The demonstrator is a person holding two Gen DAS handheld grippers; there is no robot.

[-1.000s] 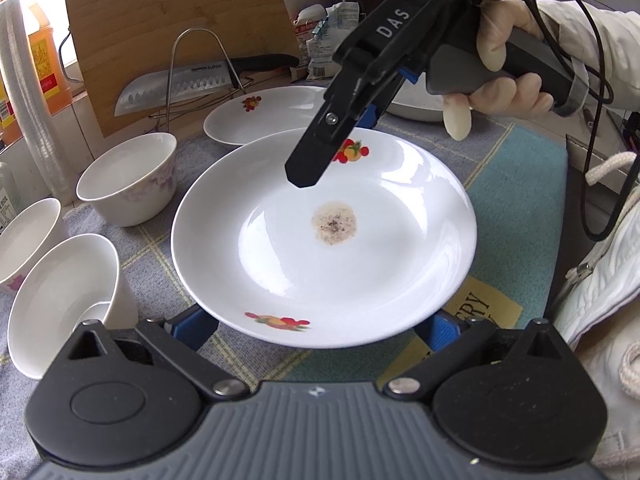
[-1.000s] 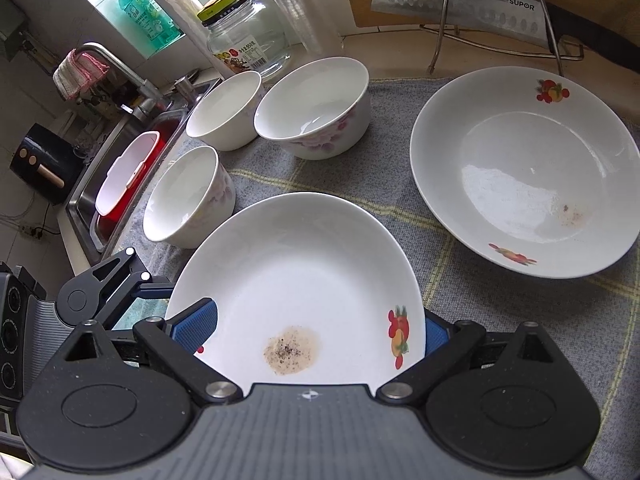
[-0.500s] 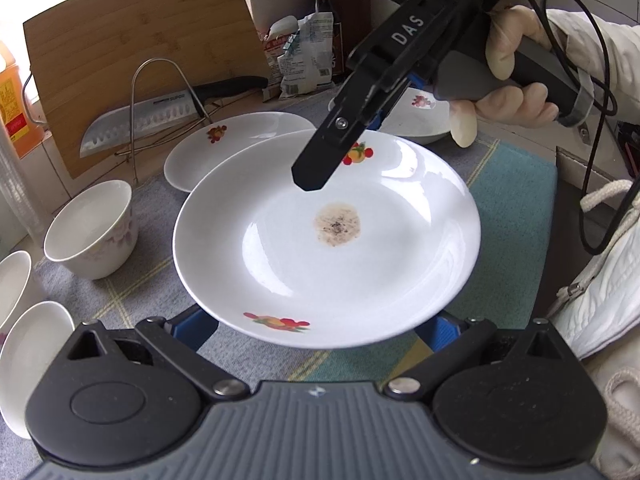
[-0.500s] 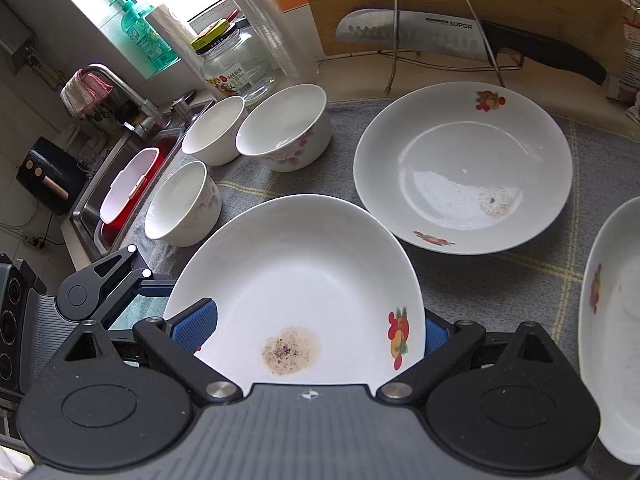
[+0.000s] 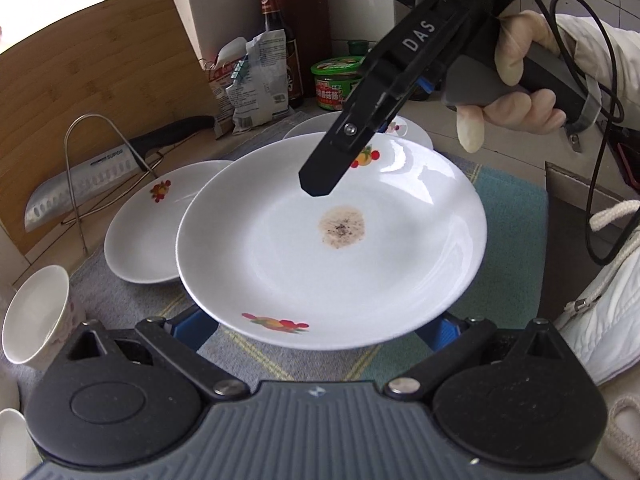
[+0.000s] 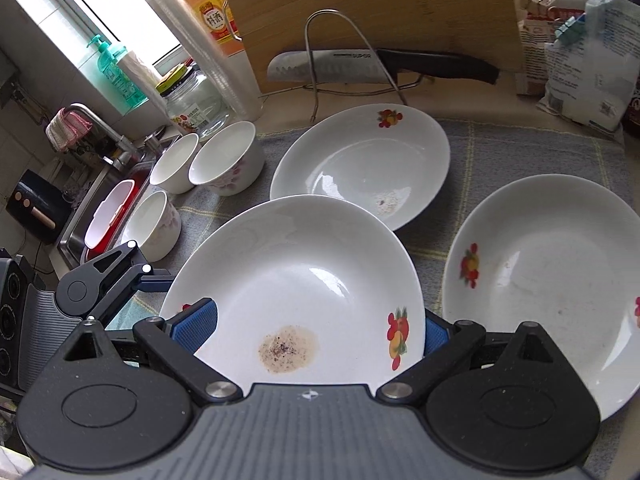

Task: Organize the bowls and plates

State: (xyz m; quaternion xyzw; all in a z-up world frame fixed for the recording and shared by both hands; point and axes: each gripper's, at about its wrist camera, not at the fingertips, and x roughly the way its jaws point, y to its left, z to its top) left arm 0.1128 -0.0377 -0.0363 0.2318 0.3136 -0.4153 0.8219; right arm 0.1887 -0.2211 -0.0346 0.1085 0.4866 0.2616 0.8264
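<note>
A soiled plate (image 5: 332, 240) is carried above the worktop (image 6: 520, 152), held between both grippers.

From the left in the right wrist view: three bowls (image 6: 226, 160) stand grouped near the sink; the left gripper (image 6: 160, 276) reaches under the held plate's left edge, though whether it clamps the rim cannot be told. The right gripper (image 6: 316, 328) is closed on the plate's near rim, its blue pads (image 6: 196, 324) at either side, a brown stain in the plate's well. Behind it a second plate (image 6: 360, 164) lies on the grey cloth (image 6: 520, 148), partly overlapped by the held one. Farther right a third plate (image 6: 548, 264) rests apart. A knife (image 6: 384, 66) sits in a wire rack before a cutting board (image 6: 368, 4).
</note>
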